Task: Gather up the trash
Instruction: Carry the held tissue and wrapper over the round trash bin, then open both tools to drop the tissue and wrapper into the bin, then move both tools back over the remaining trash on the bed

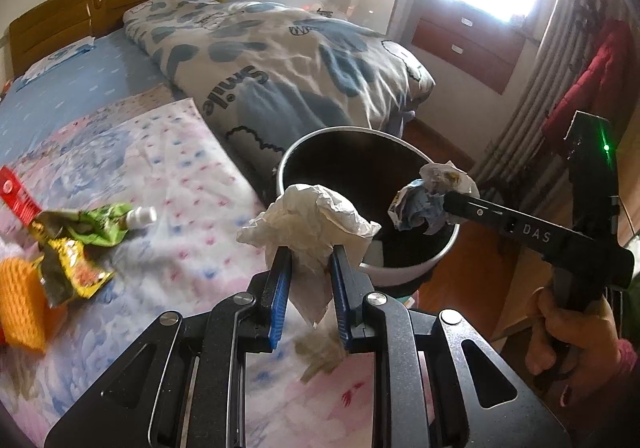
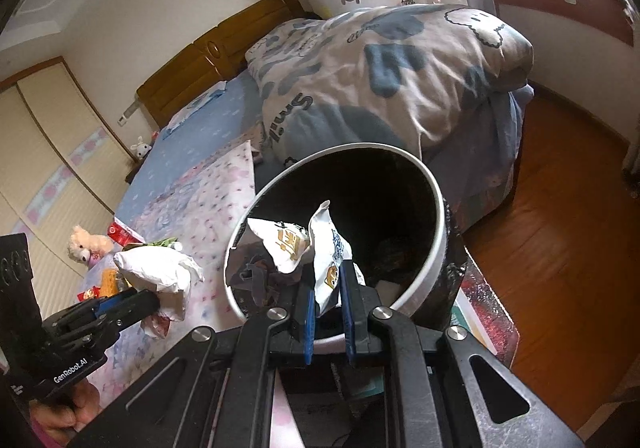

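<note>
My left gripper [image 1: 308, 260] is shut on a crumpled white paper wad [image 1: 316, 221] and holds it over the bed edge, just left of the round trash bin [image 1: 400, 272]. It also shows in the right wrist view [image 2: 158, 272]. My right gripper [image 2: 326, 288] is shut on a crumpled white printed wrapper [image 2: 326, 244] and holds it over the bin's open mouth [image 2: 436, 244]. In the left wrist view that wrapper [image 1: 432, 195] hangs above the bin's dark inside. More trash lies on the bed: a green and yellow snack wrapper [image 1: 76, 248] and a small white bottle [image 1: 142, 215].
A red box [image 1: 16, 195] and an orange sponge-like block [image 1: 22, 308] lie at the bed's left. A folded blue-and-white quilt [image 1: 280, 59] covers the far bed. A teddy bear [image 2: 82, 246] sits on the bed. Wooden floor [image 2: 560, 248] is right of the bin.
</note>
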`<state>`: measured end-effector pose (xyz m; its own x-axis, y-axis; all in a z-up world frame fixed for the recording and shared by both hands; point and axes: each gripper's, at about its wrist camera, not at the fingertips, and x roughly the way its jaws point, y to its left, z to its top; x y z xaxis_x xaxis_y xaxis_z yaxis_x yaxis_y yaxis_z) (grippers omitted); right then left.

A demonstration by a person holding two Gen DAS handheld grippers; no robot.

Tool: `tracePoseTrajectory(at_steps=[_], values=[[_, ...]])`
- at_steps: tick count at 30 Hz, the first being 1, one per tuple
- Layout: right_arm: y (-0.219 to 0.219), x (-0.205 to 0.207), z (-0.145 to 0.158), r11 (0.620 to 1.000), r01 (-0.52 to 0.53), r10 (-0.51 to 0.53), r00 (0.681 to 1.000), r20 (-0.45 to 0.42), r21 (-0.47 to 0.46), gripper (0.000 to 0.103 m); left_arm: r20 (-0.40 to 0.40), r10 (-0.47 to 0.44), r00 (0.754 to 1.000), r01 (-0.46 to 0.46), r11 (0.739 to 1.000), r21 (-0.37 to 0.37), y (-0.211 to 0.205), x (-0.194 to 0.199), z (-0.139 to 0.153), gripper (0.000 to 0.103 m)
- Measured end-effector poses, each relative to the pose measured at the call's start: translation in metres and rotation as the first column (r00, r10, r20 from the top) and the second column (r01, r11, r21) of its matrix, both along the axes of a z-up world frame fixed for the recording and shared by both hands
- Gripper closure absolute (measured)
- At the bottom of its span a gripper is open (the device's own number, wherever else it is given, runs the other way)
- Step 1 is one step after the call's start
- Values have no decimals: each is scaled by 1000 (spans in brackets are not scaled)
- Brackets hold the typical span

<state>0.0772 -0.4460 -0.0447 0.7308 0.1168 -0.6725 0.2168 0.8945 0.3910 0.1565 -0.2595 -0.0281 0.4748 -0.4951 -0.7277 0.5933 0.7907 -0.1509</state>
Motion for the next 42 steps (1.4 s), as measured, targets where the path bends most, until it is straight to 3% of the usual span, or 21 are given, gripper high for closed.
tracePoseTrajectory(at_steps=[11, 16, 18, 20, 21, 23, 28, 33, 42], values=[[-17, 18, -4, 1000, 1, -2, 999, -35, -20, 92, -9, -48, 999, 48, 998, 43, -41, 18, -7, 84], [-17, 28, -6, 999, -20, 18, 998, -64, -37, 87, -50, -60, 997, 63, 996, 65, -56, 30, -16, 81], [-19, 32, -7, 999, -25, 22, 997, -77, -39, 82, -65, -61, 996, 65, 995, 73, -60, 34, -19, 75], [-20, 34, -8, 999, -20, 15, 996, -86, -50, 72, -67, -55, 996, 60, 995, 78, -60, 35, -20, 54], [-22, 35, -7, 999, -19, 15, 996, -85, -49, 62, -61, -51, 997, 55, 996, 73, -59, 34, -20, 51], [-24, 35, -6, 999, -18, 14, 997, -80, -48, 55, -55, -50, 997, 54, 996, 69, -57, 33, -19, 51], [-26, 29, 1, 999, 6, -9, 999, -53, -43, 55, -42, -15, 999, 17, 999, 46, -37, 23, -16, 49], [-11, 20, 7, 1000, -4, 4, 1000, -13, -9, 32, -27, 55, 998, -54, 998, 26, -3, 9, -17, 45], [44, 15, 9, 995, -95, 94, 995, 23, 39, 32, 14, 220, 975, -220, 976, -7, 87, -13, -11, 42]])
